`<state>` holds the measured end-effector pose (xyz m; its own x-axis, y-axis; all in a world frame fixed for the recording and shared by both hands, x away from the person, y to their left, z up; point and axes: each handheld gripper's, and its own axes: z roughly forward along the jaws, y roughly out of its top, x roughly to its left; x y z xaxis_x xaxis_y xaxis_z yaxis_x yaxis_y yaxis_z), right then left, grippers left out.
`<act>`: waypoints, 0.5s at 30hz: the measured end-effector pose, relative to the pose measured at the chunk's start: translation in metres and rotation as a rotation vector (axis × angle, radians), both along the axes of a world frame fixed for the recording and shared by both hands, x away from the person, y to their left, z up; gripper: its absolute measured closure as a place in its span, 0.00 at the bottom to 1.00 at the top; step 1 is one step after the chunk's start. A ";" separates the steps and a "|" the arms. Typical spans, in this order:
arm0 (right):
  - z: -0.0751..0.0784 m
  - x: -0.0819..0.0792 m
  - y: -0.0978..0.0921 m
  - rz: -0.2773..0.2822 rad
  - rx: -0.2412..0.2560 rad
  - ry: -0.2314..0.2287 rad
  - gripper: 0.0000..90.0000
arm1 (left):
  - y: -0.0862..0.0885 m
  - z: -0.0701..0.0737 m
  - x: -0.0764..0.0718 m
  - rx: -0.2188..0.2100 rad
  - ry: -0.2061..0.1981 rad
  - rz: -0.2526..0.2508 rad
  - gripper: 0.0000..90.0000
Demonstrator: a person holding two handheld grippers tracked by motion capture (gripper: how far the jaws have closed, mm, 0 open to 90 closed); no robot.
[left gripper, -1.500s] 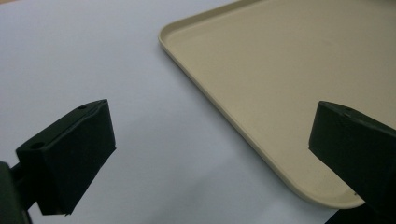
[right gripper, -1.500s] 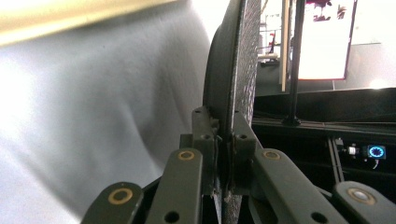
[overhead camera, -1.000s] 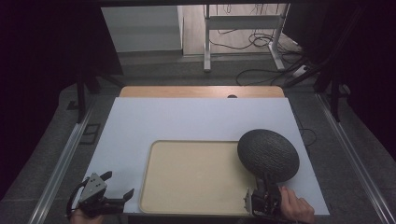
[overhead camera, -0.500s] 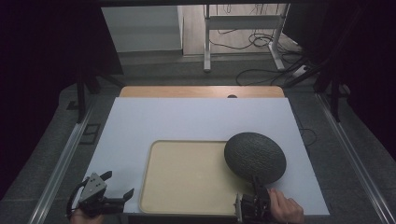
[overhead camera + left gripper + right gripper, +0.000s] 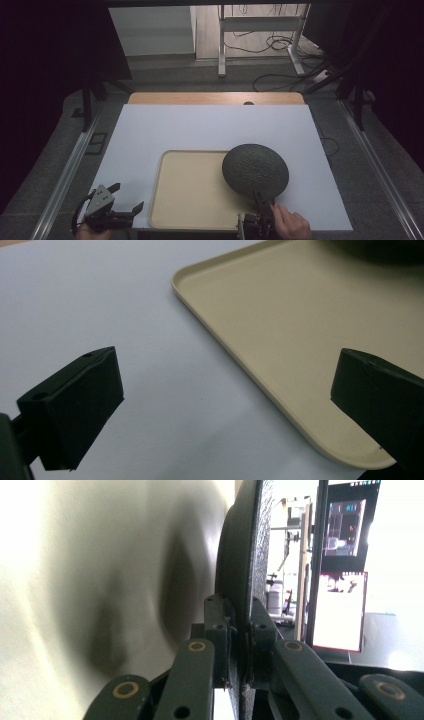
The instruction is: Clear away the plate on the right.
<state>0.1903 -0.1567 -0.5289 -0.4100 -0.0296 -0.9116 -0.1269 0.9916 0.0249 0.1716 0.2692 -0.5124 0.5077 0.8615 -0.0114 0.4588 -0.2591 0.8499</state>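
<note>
Right gripper view puts my right gripper (image 5: 239,630) clamped on the near rim of the dark textured plate (image 5: 245,555), the two jaws pinching its thin edge from either side. From the high view, that gripper (image 5: 260,215) sits at the near edge of the table with my hand (image 5: 289,225) behind it, and the plate (image 5: 255,170) hangs over the right part of the beige tray (image 5: 190,200), partly past its right rim above the white table cover (image 5: 200,125). I cannot tell whether the plate touches the tray or is held just above it. My left gripper (image 5: 125,205) waits with jaws apart, just beside the tray's left edge (image 5: 225,335). I judge the risk is the narrow rim grip: the plate's weight reaches far beyond the jaws, so a tilt or a quick move could let it pivot, slip and clatter onto the tray rim.
</note>
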 end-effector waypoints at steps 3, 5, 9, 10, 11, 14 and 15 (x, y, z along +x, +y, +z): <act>0.000 -0.002 0.004 0.016 0.002 -0.001 0.92 | 0.000 0.000 0.000 0.001 0.001 0.000 0.00; -0.001 -0.003 0.007 0.031 0.000 -0.001 0.92 | 0.000 0.000 0.000 0.001 0.001 0.000 0.00; -0.002 -0.005 0.014 0.046 0.003 0.004 0.92 | 0.000 0.000 0.000 0.001 0.002 0.000 0.00; -0.003 -0.006 0.018 0.060 0.004 0.005 0.92 | 0.000 0.000 0.000 0.001 0.002 -0.001 0.00; -0.003 -0.006 0.018 0.060 0.004 0.005 0.92 | 0.000 0.000 0.000 0.001 0.002 -0.001 0.00; -0.003 -0.008 0.026 0.093 0.008 0.007 0.92 | 0.000 0.000 0.000 0.002 0.002 -0.002 0.00; -0.003 -0.008 0.026 0.093 0.008 0.007 0.92 | 0.000 0.000 0.000 0.002 0.002 -0.002 0.00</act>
<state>0.1819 -0.1306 -0.5322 -0.4122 -0.0610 -0.9091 -0.2183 0.9753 0.0336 0.1720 0.2691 -0.5126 0.5093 0.8605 -0.0103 0.4598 -0.2620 0.8485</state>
